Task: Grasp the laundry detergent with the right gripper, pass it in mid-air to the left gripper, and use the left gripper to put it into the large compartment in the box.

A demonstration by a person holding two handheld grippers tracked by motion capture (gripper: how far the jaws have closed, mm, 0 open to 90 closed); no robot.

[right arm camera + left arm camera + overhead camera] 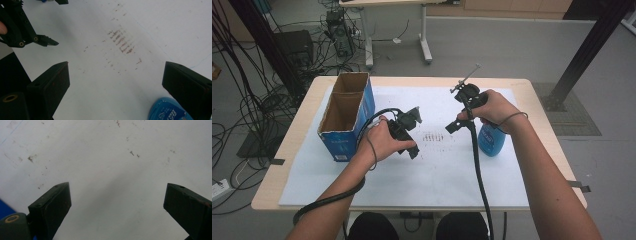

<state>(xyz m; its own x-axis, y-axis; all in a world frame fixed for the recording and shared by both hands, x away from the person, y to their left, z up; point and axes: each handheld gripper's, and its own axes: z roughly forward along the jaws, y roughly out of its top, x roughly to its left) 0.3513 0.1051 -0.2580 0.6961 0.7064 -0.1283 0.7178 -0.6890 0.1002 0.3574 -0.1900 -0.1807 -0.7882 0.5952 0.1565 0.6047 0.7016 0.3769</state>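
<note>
Just below and to the outer side of the right gripper stands a blue bottle, partly covered by the person's right hand in the high view. In the right gripper view the bottle's blue top sits at the bottom edge, just beside the right-hand jaw and not between the two. That gripper's jaws stand spread wide, with nothing but the white sheet between them. Ahead of them on the sheet lies a patch of brownish smudge marks, and beyond that, to the left, the left gripper comes into the same view.

The left gripper, held in the left hand, hovers over the sheet, well apart from the bottle, with the smudge marks between the two tools. Its jaws too are spread wide and hold nothing; in the left gripper view only the stained white sheet lies between them. On the far side of the left hand from the bottle, just beside it, stands an open blue cardboard box, its two compartments showing bare brown insides.
</note>
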